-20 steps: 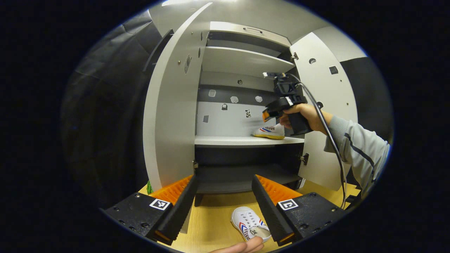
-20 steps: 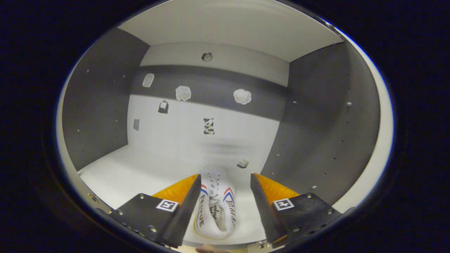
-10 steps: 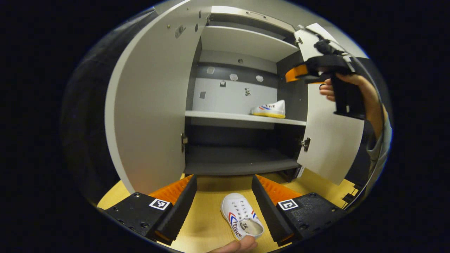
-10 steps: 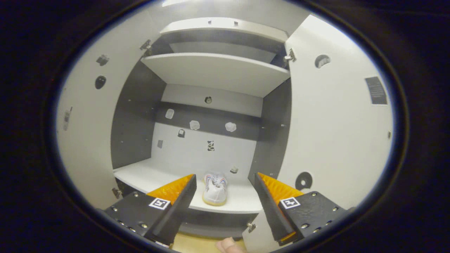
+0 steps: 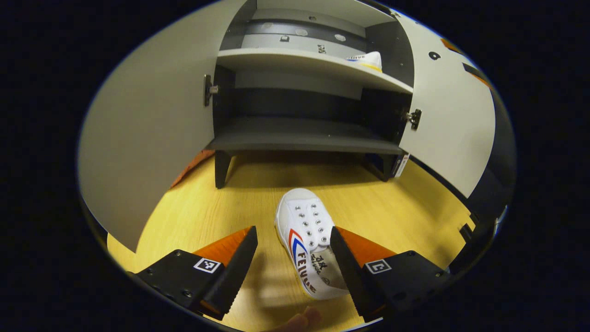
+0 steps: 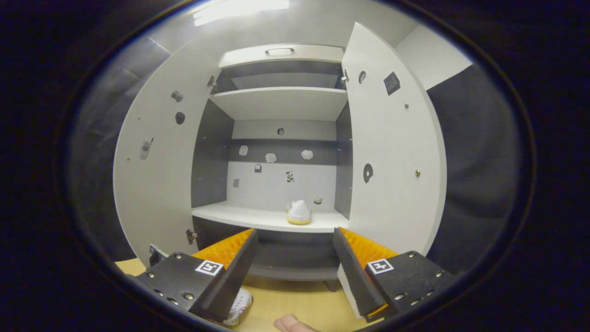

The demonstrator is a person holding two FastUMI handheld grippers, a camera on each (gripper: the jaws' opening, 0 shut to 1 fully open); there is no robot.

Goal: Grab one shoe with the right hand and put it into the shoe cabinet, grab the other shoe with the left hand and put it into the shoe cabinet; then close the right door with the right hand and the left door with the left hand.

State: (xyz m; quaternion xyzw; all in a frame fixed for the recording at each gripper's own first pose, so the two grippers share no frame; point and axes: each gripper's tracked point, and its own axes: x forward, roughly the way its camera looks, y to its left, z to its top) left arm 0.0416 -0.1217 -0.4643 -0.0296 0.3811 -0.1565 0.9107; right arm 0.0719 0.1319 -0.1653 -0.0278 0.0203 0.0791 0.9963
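- left gripper (image 5: 293,258): fingers spread wide, holding nothing; it hangs over the wooden floor (image 5: 221,207) in front of the shoe cabinet (image 5: 299,133).
- shoe on floor (image 5: 308,240): white with red and blue stripes, toe toward the cabinet, lying between the left fingers and closer to the right-hand one; whether that finger touches it cannot be told.
- right gripper (image 6: 295,263): fingers wide apart, empty, facing the open cabinet front.
- shoe on shelf (image 6: 298,212): rests on the middle shelf (image 6: 239,216), near its right end and front edge.
- left door (image 6: 156,175) and right door (image 6: 392,157): both stand open.
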